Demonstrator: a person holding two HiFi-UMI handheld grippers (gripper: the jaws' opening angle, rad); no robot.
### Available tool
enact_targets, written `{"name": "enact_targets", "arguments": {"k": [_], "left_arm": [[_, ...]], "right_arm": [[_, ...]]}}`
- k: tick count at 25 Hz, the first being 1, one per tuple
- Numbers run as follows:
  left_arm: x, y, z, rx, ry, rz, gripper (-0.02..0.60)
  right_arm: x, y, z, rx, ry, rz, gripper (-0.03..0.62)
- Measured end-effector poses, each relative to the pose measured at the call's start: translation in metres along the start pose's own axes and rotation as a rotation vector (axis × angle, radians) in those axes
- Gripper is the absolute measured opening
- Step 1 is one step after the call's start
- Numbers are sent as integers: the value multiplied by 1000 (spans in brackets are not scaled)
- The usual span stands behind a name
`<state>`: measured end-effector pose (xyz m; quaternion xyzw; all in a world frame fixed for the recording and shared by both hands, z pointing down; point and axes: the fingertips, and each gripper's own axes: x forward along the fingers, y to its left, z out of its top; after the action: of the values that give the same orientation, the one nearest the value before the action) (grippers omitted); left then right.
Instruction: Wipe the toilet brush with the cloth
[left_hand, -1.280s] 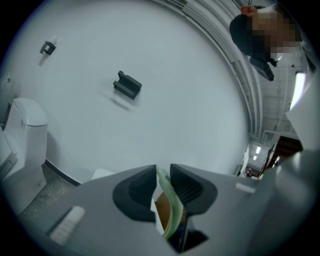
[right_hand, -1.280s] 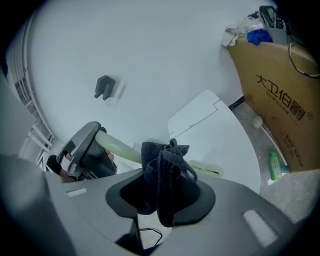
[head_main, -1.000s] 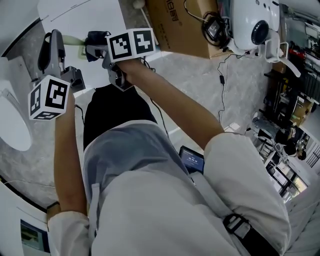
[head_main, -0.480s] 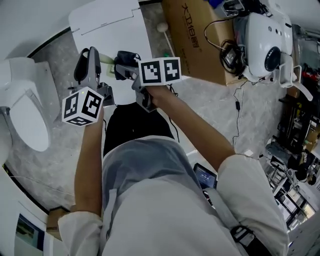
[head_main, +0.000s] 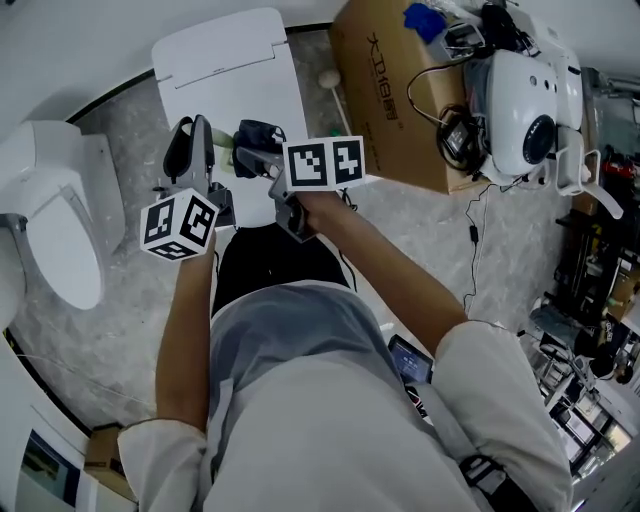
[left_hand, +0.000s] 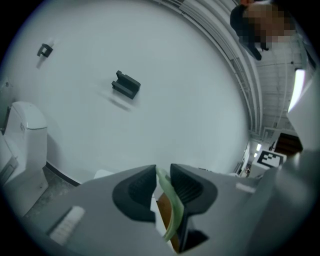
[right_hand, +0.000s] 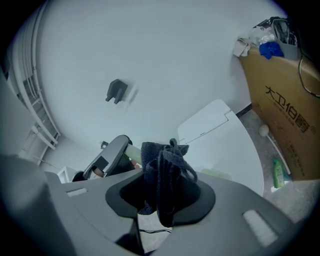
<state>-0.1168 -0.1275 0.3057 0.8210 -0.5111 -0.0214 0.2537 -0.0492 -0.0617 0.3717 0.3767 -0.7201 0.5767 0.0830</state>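
Observation:
The toilet brush shows only as a pale green handle (left_hand: 168, 202). My left gripper (left_hand: 162, 172) is shut on it, and the handle runs down between the jaws. In the head view the left gripper (head_main: 193, 140) is raised in front of me, and a short piece of the green handle (head_main: 225, 150) reaches toward the right gripper (head_main: 256, 146). The right gripper (right_hand: 161, 186) is shut on a bunched dark cloth (right_hand: 162, 167). The cloth (head_main: 258, 135) sits at the handle (right_hand: 133, 151), right beside the left gripper's fingers (right_hand: 109, 156). The brush head is hidden.
A white toilet (head_main: 50, 225) stands on the left and a white flat panel (head_main: 230, 60) lies ahead. A cardboard box (head_main: 390, 95) with cables and a white device (head_main: 525, 90) stand to the right. A green bottle (right_hand: 278, 172) leans by the box. A dark bracket (left_hand: 126, 85) is on the wall.
The head view has swung, so both grippers now sit further right and lower in it. Their holds on the handle and the cloth are unchanged, and they stay close together.

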Motion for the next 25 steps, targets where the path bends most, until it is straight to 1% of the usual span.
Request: {"name": "enact_targets", "arguments": {"k": [4, 8, 13, 17, 19, 22, 25], "left_arm": [[-3, 0, 1, -13, -1, 8, 0], [-4, 0, 1, -24, -3, 17, 0], [-2, -1, 4, -26, 2, 5, 0], [-2, -1, 5, -16, 15, -3, 0], [-3, -2, 5, -15, 27, -9, 0], [-3, -4, 3, -15, 66, -20, 0], [-2, -8, 2, 14, 87, -38, 0]], "right_arm": [[-3, 10, 3, -24, 3, 4, 109], [-5, 19, 7, -24, -6, 6, 109], [-7, 24, 12, -9, -32, -1, 109], [-9, 31, 14, -2, -52, 11, 109], [-11, 34, 15, -7, -60, 18, 109], [-15, 37, 13, -18, -70, 19, 109], [-19, 42, 13, -46, -81, 22, 109]]}}
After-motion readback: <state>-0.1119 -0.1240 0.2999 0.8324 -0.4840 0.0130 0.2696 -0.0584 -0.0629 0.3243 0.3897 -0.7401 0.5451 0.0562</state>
